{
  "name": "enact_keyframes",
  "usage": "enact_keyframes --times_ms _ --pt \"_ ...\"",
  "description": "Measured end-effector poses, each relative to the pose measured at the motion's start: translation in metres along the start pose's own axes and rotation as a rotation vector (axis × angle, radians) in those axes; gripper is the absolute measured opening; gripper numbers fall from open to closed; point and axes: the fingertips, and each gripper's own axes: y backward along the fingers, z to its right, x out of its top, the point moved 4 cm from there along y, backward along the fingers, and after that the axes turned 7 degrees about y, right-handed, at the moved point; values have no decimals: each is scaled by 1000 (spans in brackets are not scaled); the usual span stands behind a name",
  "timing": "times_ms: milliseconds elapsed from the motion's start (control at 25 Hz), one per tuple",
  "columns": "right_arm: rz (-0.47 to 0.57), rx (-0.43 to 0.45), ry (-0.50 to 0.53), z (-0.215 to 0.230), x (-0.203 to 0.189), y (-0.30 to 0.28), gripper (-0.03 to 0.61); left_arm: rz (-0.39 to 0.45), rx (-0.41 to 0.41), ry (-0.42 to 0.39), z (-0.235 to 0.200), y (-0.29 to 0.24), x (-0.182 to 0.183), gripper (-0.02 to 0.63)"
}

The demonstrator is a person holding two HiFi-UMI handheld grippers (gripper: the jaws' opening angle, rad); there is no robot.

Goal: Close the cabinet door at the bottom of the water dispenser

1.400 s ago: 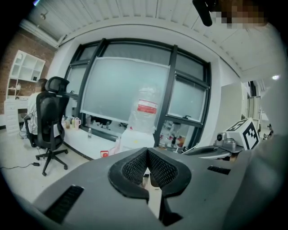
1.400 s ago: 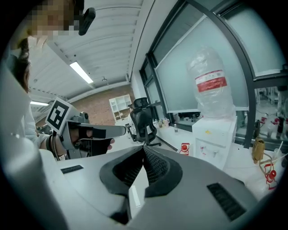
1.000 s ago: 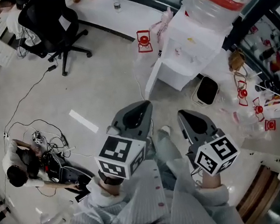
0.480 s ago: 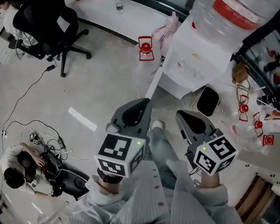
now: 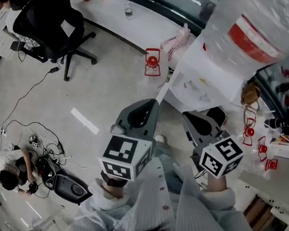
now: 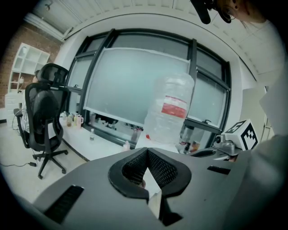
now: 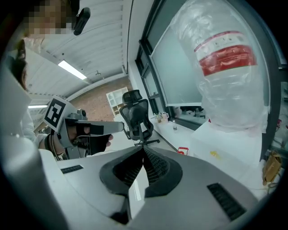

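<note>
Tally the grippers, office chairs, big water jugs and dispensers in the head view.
Grippers: 2, left gripper and right gripper
Chair: 1
Jug: 1
Dispenser: 1
Total: 5

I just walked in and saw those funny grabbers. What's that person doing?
A person is holding a left gripper and a right gripper, one in each hand. Both are shut and empty. They point toward the water dispenser with the big bottle on top. Its bottom door looks open, and neither gripper is touching it yet.
</note>
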Motion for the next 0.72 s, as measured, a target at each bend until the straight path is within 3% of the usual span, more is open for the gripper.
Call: enact_keyframes --times_ms 360,720 --pt "-75 68 20 29 -5 -37 14 -27 62 48 -23 -25 -9 11" --pt "-137 58 -26 25 -23 -85 14 -105 70 62 -70 -35 -26 11"
